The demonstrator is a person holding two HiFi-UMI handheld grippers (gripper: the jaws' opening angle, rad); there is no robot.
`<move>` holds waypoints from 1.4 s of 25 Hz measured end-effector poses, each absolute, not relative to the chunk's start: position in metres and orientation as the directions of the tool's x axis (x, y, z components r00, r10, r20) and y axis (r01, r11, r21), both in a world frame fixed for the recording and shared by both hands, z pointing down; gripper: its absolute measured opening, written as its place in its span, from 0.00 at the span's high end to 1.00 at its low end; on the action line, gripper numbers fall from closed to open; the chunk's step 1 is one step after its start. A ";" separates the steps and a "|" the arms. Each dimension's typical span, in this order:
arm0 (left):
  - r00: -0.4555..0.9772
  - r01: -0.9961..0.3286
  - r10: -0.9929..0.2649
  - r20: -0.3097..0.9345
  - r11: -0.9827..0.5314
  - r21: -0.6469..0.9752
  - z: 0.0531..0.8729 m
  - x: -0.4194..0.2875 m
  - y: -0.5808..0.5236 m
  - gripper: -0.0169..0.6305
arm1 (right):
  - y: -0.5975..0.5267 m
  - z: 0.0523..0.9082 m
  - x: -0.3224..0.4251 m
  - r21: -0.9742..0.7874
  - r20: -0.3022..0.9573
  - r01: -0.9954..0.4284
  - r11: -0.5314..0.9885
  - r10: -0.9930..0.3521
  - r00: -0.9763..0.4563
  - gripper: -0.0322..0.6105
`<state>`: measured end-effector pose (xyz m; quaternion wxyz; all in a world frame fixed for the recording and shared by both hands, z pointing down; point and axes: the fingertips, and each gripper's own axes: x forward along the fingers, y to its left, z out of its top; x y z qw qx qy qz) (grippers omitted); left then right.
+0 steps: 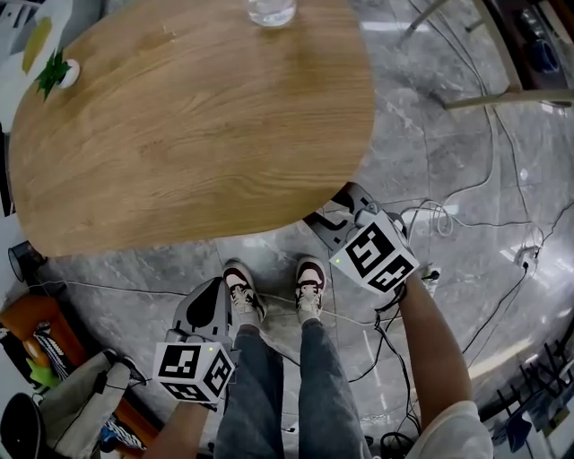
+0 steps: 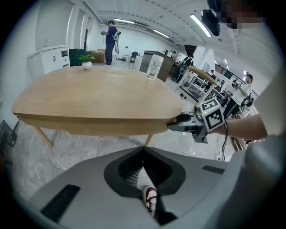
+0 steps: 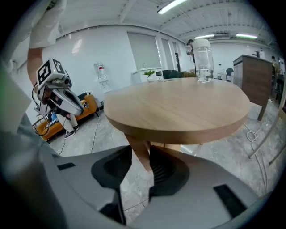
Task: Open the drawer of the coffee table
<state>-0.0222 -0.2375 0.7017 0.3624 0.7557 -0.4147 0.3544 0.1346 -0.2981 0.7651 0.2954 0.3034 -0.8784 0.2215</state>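
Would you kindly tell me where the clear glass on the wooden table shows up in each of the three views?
Head view: the glass sits at the top edge, near centre, cut off by the frame.
Left gripper view: glass upper middle, just right of centre, on the table's far side.
Right gripper view: glass upper right, on the far side.
Shared landmark: the small potted plant, left of the glass in all three.

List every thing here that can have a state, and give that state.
coffee table, standing; no drawer front shows, so open or shut can't be told.
glass jar, upright on the tabletop.
potted plant, upright near the tabletop's edge.
left gripper, shut, empty, short of the table.
right gripper, at the table's rim, jaws narrowly apart, a wooden leg showing between them; grip can't be told.
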 end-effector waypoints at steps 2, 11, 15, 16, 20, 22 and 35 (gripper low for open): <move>0.406 -0.883 -0.367 0.837 -0.393 0.257 0.703 -0.021 -0.235 0.99 | -0.297 0.765 0.137 -0.200 0.658 -0.657 0.727 -0.397 -0.640 0.76; 0.417 -0.881 -0.346 0.840 -0.380 0.281 0.709 -0.015 -0.221 0.99 | -0.293 0.764 0.140 -0.162 0.670 -0.603 0.781 -0.362 -0.648 0.79; 0.422 -0.879 -0.342 0.839 -0.379 0.288 0.712 -0.015 -0.220 0.99 | -0.293 0.764 0.140 -0.142 0.675 -0.578 0.803 -0.349 -0.650 0.79; 0.424 -0.878 -0.341 0.839 -0.380 0.290 0.713 -0.014 -0.220 0.99 | -0.293 0.765 0.141 -0.128 0.681 -0.562 0.817 -0.340 -0.649 0.79; 0.429 -0.873 -0.333 0.839 -0.393 0.290 0.719 -0.014 -0.217 0.99 | -0.293 0.766 0.144 -0.100 0.686 -0.503 0.858 -0.307 -0.659 0.81; 0.426 -0.875 -0.328 0.843 -0.387 0.291 0.723 -0.014 -0.213 0.99 | -0.292 0.765 0.143 -0.107 0.672 -0.487 0.867 -0.298 -0.678 0.81; 0.430 -0.877 -0.330 0.840 -0.373 0.302 0.735 -0.006 -0.202 0.99 | -0.266 0.763 0.137 -0.127 0.656 -0.407 0.905 -0.231 -0.718 0.82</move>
